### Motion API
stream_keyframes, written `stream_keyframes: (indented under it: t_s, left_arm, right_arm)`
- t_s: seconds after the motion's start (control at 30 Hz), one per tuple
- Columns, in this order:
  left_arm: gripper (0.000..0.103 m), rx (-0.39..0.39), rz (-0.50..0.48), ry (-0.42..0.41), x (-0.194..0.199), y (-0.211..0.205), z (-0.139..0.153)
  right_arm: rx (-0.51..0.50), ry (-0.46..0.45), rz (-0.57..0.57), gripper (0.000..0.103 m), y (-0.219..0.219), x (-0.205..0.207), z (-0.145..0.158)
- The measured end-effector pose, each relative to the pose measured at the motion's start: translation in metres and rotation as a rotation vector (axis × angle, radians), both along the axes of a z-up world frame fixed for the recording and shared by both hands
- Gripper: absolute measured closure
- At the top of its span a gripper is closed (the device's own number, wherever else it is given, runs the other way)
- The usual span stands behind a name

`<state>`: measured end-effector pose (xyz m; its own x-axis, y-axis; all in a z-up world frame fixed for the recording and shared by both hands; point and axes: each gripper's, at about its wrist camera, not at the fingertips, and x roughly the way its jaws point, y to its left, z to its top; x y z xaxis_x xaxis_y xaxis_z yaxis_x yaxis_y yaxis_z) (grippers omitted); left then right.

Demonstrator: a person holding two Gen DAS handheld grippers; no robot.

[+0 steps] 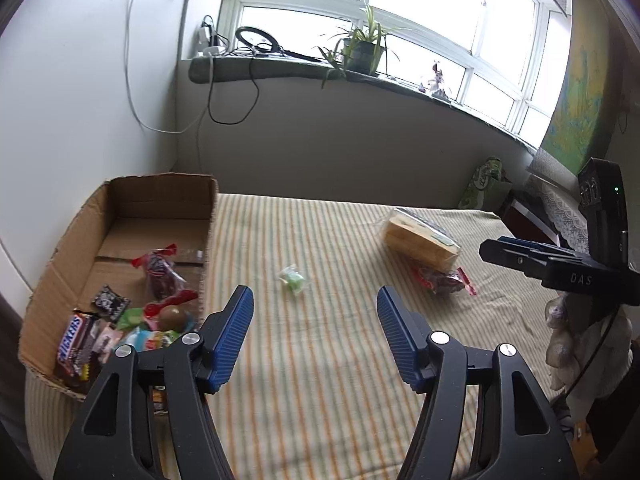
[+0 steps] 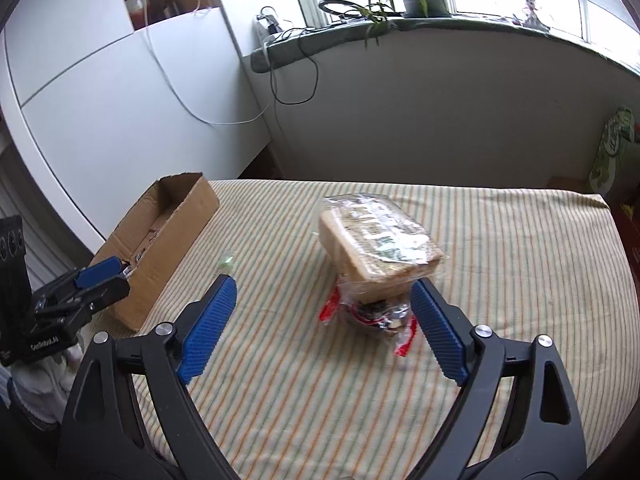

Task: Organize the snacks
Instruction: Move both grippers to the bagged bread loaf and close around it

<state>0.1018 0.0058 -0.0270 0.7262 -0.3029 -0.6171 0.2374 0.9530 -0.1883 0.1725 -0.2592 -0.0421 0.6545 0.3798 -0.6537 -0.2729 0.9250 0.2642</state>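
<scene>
A cardboard box point(image 1: 116, 200) at the table's left holds several snacks, among them a Snickers bar point(image 1: 74, 346) and a dark red packet point(image 1: 160, 272). My left gripper point(image 1: 316, 300) is open and empty beside the box. A small green candy point(image 1: 293, 279) lies ahead of it; it also shows in the right wrist view point(image 2: 227, 261). My right gripper point(image 2: 322, 294) is open, just short of a wrapped bread loaf point(image 2: 376, 240) that leans on a red-edged dark snack packet point(image 2: 372, 314). Both also show in the left wrist view: the loaf point(image 1: 420, 238), the packet point(image 1: 442, 282).
The table wears a striped cloth point(image 1: 340, 360). The box also shows at the left in the right wrist view point(image 2: 168, 248). A windowsill with a potted plant point(image 1: 362, 50) and cables runs behind. A green bag point(image 1: 486, 186) stands at the far right corner.
</scene>
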Motion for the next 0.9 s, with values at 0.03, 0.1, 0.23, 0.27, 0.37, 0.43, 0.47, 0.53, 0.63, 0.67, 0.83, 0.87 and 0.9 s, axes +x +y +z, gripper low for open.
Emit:
stream_keyframes:
  t_s: [0.03, 0.1, 0.23, 0.27, 0.37, 0.43, 0.47, 0.53, 0.63, 0.67, 0.83, 0.87, 0.9]
  left_arm:
    - [0.038, -0.004, -0.012, 0.006, 0.002, -0.007, -0.001]
    - [0.038, -0.020, -0.036, 0.024, 0.008, -0.019, -0.004]
    - [0.037, -0.048, -0.073, 0.059, 0.020, -0.044, -0.010]
    - [0.037, -0.048, -0.082, 0.066, 0.024, -0.051, -0.012]
    - [0.037, -0.060, -0.104, 0.089, 0.035, -0.068, -0.016]
    - [0.037, -0.082, -0.119, 0.110, 0.045, -0.079, -0.021]
    - [0.037, -0.095, -0.125, 0.123, 0.050, -0.082, -0.023]
    - [0.037, -0.119, -0.128, 0.146, 0.060, -0.090, -0.027]
    - [0.037, -0.155, -0.136, 0.177, 0.073, -0.099, -0.032]
    - [0.037, -0.162, -0.139, 0.182, 0.075, -0.101, -0.033]
    - [0.037, -0.176, -0.161, 0.210, 0.089, -0.120, -0.039]
    - [0.037, -0.176, -0.165, 0.214, 0.091, -0.123, -0.040]
    - [0.037, -0.175, -0.168, 0.217, 0.092, -0.126, -0.041]
  right_arm:
    - [0.020, 0.008, -0.007, 0.007, -0.010, 0.004, -0.002]
    - [0.065, 0.032, -0.010, 0.007, -0.028, 0.013, -0.007]
    - [0.131, 0.105, -0.015, 0.007, -0.053, 0.040, -0.022]
    - [0.144, 0.122, -0.014, 0.007, -0.060, 0.047, -0.026]
    - [0.168, 0.156, -0.006, 0.007, -0.071, 0.064, -0.037]
    - [0.173, 0.173, 0.003, 0.007, -0.074, 0.074, -0.044]
    - [0.177, 0.182, 0.011, 0.007, -0.074, 0.079, -0.047]
    - [0.185, 0.194, 0.027, 0.007, -0.074, 0.086, -0.052]
    - [0.200, 0.211, 0.056, 0.007, -0.071, 0.096, -0.058]
    - [0.207, 0.220, 0.071, 0.007, -0.068, 0.099, -0.060]
    - [0.210, 0.258, 0.107, 0.007, -0.059, 0.110, -0.072]
    - [0.219, 0.269, 0.112, 0.008, -0.059, 0.112, -0.075]
    - [0.234, 0.278, 0.119, 0.009, -0.059, 0.113, -0.077]
